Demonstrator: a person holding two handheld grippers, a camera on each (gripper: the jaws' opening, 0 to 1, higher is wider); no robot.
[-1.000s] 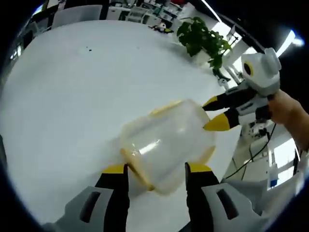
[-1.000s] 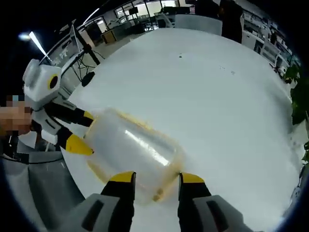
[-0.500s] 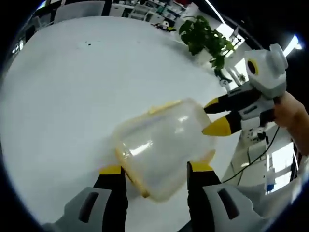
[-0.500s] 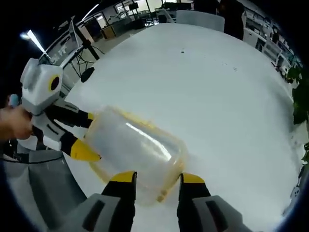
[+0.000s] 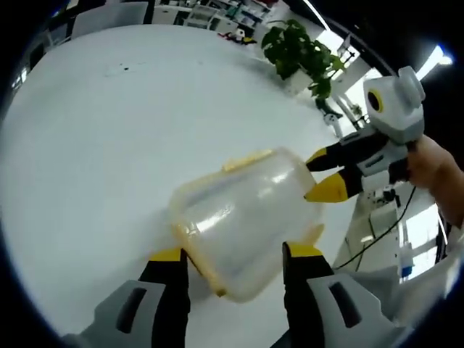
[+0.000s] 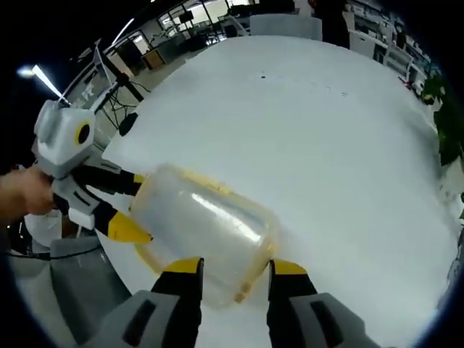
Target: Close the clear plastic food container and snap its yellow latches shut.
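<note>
The clear plastic food container with its yellow latches lies on its side, held above the white table. My left gripper is shut on its near end, one jaw on each side. From the right, my right gripper reaches the far end with its yellow tips against the plastic. In the right gripper view the container sits between the right gripper jaws, and the left gripper meets it from the left. A yellow rim shows at the near edge.
A potted plant stands at the table's far edge. A hand holds the right gripper, and another hand holds the left one. Cables and a grey seat lie beyond the table's edge. Office furniture stands far back.
The container stays held between both grippers and has tilted and shifted only slightly. Both views have drifted a little with the hands.
</note>
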